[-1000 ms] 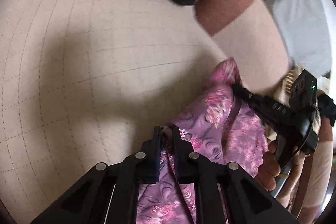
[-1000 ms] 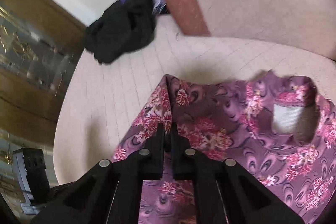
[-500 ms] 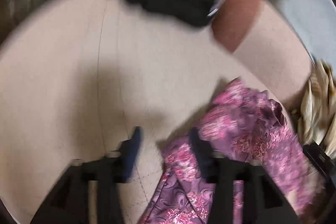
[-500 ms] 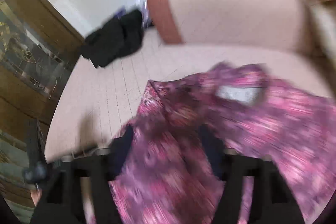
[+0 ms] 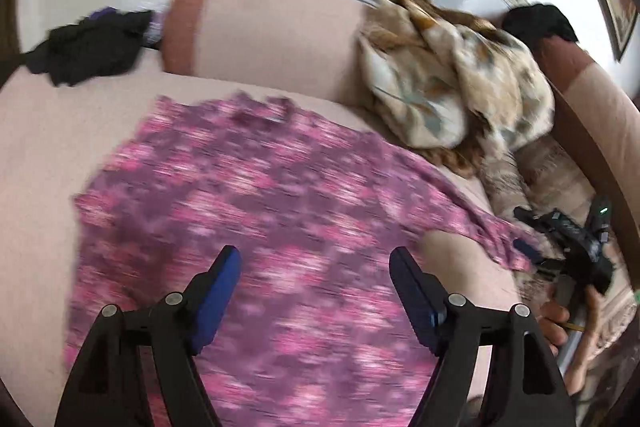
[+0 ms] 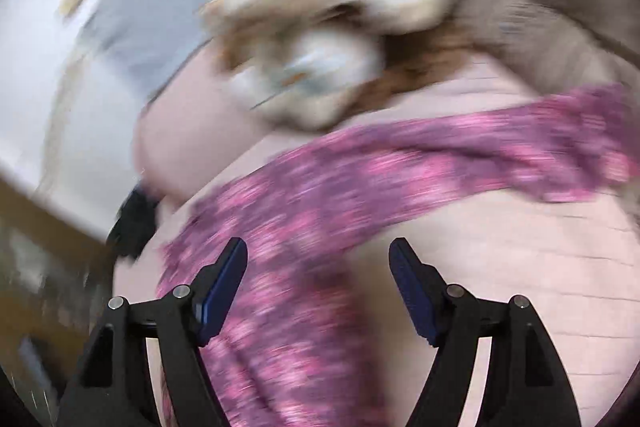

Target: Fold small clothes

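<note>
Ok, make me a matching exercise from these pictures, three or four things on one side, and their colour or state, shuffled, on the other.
Things:
1. floral garment
2. crumpled cloth
3. dark clothes
4. left gripper

Descriptions:
A. black, heaped at the sofa's far left
B. open, holding nothing
C. pink and purple, spread on the seat
D. beige and brown, bunched against the backrest

Pairs: 1-C, 2-D, 3-A, 4-B
</note>
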Available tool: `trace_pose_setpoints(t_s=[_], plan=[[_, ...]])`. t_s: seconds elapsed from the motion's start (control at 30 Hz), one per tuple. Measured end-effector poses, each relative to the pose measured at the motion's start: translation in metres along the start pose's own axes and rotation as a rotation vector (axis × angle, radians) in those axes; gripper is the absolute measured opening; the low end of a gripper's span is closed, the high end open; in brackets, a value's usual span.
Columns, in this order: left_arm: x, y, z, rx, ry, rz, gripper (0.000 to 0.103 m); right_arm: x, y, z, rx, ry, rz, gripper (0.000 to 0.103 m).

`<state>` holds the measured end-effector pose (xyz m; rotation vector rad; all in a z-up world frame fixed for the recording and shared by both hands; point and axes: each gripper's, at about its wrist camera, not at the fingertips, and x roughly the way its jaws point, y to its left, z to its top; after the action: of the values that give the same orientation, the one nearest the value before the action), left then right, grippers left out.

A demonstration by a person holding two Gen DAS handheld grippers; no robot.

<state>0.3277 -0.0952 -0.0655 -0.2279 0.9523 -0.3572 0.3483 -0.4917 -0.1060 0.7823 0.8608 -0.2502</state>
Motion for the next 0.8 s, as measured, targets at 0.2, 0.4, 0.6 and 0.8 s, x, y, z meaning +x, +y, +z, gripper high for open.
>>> trace_pose_setpoints(t_s=[0.2,0.4,0.6,0.8], plan=[[0.061,-0.079,-0.004,0.011,0.135,-0.042,0.081,-0.004,-0.135,0.016,0.367,-0.006,-0.053,0.072],[0.106,-0.138,-0.014,0.091,0.237,-0.055,0.081,0.029,-0.182,0.021,0.489,0.008,0.000,0.057],[0.108,-0.140,-0.022,0.100,0.250,-0.049,0.081,0.042,-0.212,0.031,0.551,-0.061,-0.015,0.031],[0.099,-0.105,-0.020,0.005,0.249,-0.039,0.081,0.032,-0.210,0.030,0.527,-0.069,-0.073,0.010]])
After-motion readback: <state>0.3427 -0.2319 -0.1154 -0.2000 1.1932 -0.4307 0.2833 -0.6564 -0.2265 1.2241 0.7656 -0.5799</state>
